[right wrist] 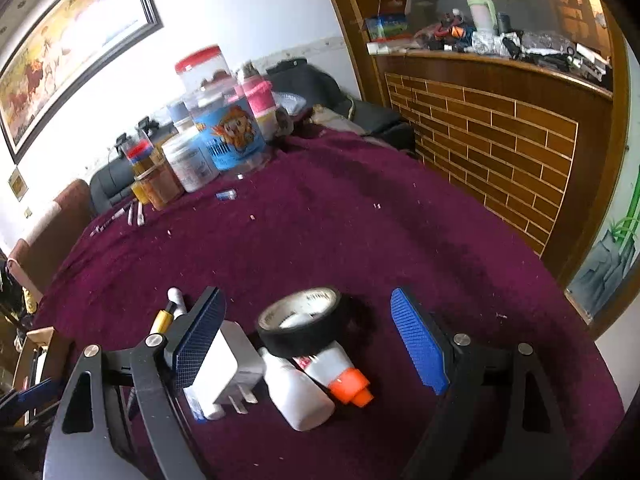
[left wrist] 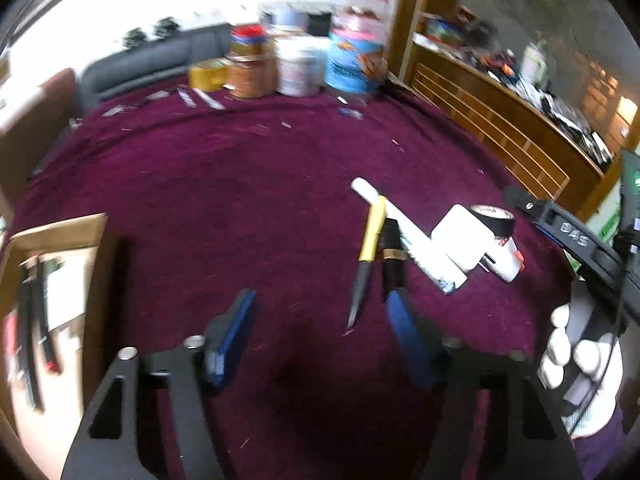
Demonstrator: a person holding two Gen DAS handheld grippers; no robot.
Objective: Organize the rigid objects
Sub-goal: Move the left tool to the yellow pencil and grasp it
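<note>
Two grippers over the maroon worktop [right wrist: 360, 232]. Cardboard box [left wrist: 60, 240] at far left holds dark tools. Left gripper [left wrist: 320, 332]: jaws apart, nothing between the pads, the yellow-handled knife [left wrist: 366, 264] just beyond. White charger [right wrist: 232, 364], black tape roll [right wrist: 300, 324] and orange-capped bottle [right wrist: 336, 376] sit clustered between the right gripper [right wrist: 308, 340] jaws, apart, not touching.
</note>
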